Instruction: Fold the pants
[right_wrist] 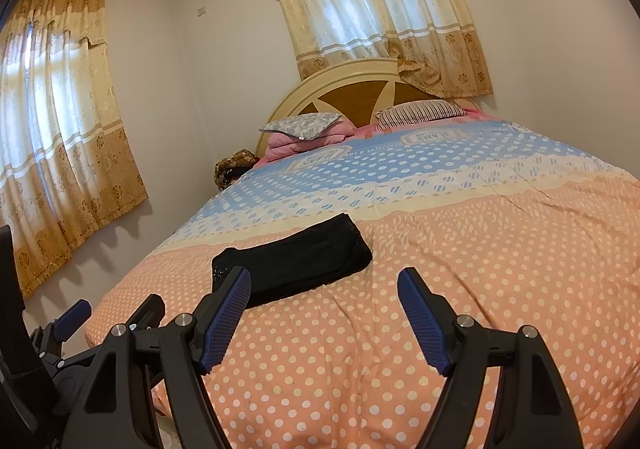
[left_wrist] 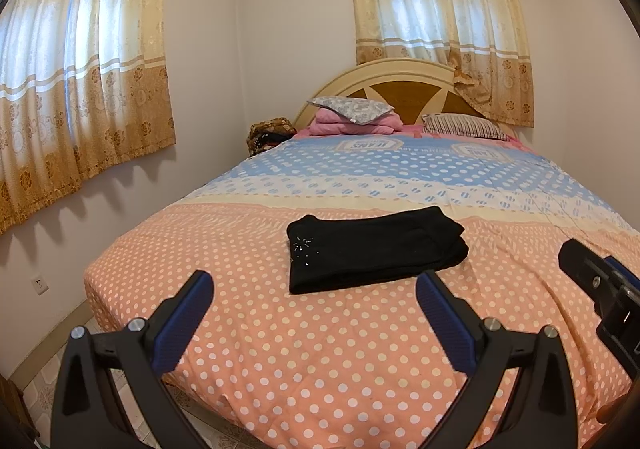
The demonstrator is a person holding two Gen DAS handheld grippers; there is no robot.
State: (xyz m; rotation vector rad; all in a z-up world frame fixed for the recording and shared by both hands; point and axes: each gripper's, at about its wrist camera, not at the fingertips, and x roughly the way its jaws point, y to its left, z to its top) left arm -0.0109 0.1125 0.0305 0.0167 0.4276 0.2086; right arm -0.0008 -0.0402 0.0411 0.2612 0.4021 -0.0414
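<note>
Black pants [left_wrist: 376,249] lie folded into a flat rectangle on the peach part of the polka-dot bedspread [left_wrist: 320,349]; they also show in the right wrist view [right_wrist: 296,261]. Small sparkly studs show near their left end. My left gripper [left_wrist: 314,285] is open and empty, held above the bed's foot, short of the pants. My right gripper [right_wrist: 324,281] is open and empty, just right of the pants' near edge. The right gripper's body shows at the right edge of the left wrist view [left_wrist: 604,297], and the left gripper shows at the lower left of the right wrist view [right_wrist: 72,321].
Pillows [left_wrist: 352,111] and a pink blanket [left_wrist: 352,125] sit by the headboard [left_wrist: 400,85]. A brown patterned bundle [left_wrist: 268,133] lies beside the bed. Curtained windows [left_wrist: 80,81] line the left and far walls. Tiled floor [left_wrist: 36,389] lies left of the bed.
</note>
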